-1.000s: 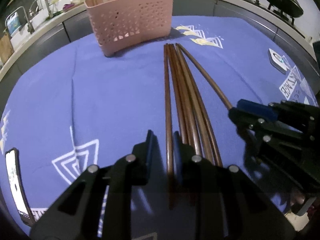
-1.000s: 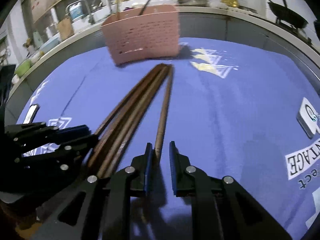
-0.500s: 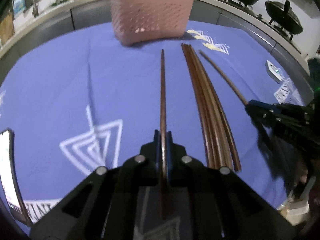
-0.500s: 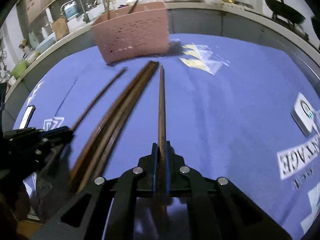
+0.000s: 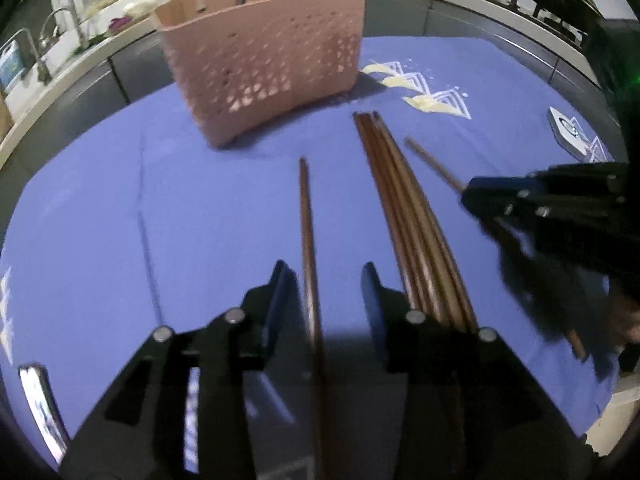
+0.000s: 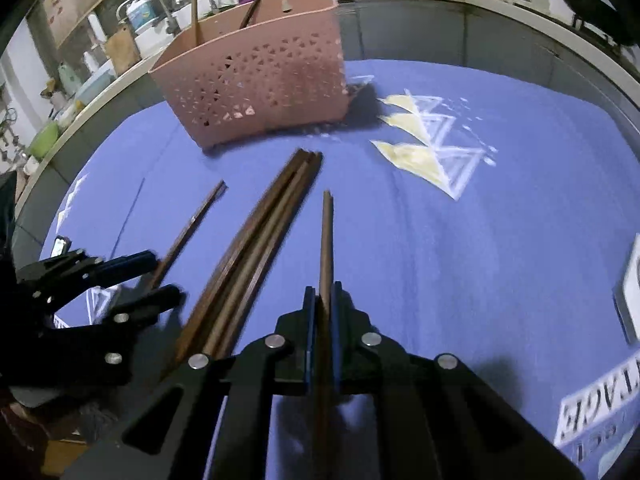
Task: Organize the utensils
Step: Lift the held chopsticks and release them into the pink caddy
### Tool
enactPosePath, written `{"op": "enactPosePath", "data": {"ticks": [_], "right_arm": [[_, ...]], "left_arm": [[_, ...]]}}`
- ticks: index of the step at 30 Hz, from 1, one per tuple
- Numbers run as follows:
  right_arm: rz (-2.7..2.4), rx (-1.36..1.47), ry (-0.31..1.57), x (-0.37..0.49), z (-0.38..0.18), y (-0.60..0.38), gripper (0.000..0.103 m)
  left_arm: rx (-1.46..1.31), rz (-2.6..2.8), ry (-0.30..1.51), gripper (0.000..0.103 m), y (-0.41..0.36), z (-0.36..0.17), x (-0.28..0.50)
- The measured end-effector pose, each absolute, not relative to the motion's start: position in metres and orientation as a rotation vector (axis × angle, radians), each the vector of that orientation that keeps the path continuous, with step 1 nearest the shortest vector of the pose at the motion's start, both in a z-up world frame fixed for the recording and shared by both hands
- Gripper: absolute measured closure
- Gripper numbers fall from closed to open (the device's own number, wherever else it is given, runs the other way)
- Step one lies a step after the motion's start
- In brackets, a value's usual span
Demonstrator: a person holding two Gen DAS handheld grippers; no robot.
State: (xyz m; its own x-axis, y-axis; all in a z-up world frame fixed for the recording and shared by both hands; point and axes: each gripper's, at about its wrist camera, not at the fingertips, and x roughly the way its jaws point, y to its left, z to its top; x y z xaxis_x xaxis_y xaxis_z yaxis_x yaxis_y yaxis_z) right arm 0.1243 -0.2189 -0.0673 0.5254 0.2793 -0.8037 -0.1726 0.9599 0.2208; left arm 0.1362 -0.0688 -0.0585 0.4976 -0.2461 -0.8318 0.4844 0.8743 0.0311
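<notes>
My left hand-held gripper (image 5: 326,292) has just opened, dropping its chopstick (image 5: 308,240) onto the bench (image 5: 120,220). My right hand-held gripper (image 6: 324,304) still clamps 1 chopstick (image 6: 326,236). Beyond: bundle (image 5: 404,208), then pink basket (image 5: 264,56), probably next.

Smooth wooden chopsticks (image 5: 404,216); matt perforated plastic basket (image 5: 264,60); blue cloth (image 5: 120,220).
</notes>
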Motion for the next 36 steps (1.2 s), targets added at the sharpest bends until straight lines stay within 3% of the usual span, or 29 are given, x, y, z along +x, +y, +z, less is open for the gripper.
{"op": "enactPosePath", "data": {"ticks": [1, 6, 13, 23, 28, 36], "right_arm": [[0.275, 0.144, 0.977, 0.124, -0.068, -0.221, 0.097], [0.346, 0.31, 0.864, 0.107, -0.05, -0.241, 0.097], [0.447, 0.344, 0.545, 0.089, 0.04, -0.245, 0.097], [0.44, 0.336, 0.248, 0.166, 0.163, -0.227, 0.097], [0.338, 0.346, 0.175, 0.22, 0.166, -0.211, 0.097], [0.319, 0.29, 0.223, 0.276, 0.108, -0.179, 0.097]], "left_arm": [[0.264, -0.464, 0.966, 0.098, -0.069, -0.058, 0.14], [0.187, -0.494, 0.93, 0.098, -0.055, -0.035, 0.139], [0.018, -0.561, 0.693, 0.098, -0.013, 0.063, 0.125], [0.014, -0.477, 0.438, 0.098, -0.004, 0.183, 0.17], [0.072, -0.409, 0.43, 0.098, -0.013, 0.194, 0.22], [0.09, -0.406, 0.563, 0.098, -0.018, 0.147, 0.273]]}}
